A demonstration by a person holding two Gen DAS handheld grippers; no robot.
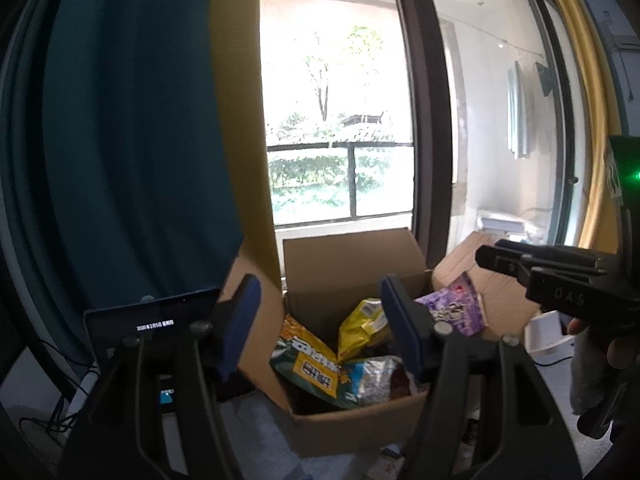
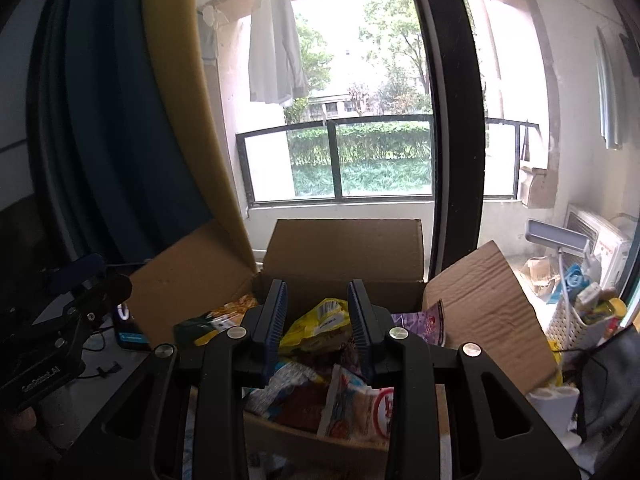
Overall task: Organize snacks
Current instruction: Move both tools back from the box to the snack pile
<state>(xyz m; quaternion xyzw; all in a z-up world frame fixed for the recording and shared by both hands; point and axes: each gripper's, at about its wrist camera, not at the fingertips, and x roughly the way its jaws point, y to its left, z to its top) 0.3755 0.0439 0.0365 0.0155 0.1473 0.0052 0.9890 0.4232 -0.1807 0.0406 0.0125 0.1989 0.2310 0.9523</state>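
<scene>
The right gripper's (image 1: 560, 280) black body carries the raised letters "DAS". The left gripper's (image 2: 52, 364) body reads "GenRobot.AI" in small white print. A tablet screen (image 1: 154, 322) shows a white date line too small to read. The green-and-yellow snack bag (image 1: 312, 368) bears bold characters that stay illegible.

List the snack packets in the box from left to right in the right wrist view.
Orange-and-green packet → yellow packet → purple packet, all in the cardboard box.
</scene>
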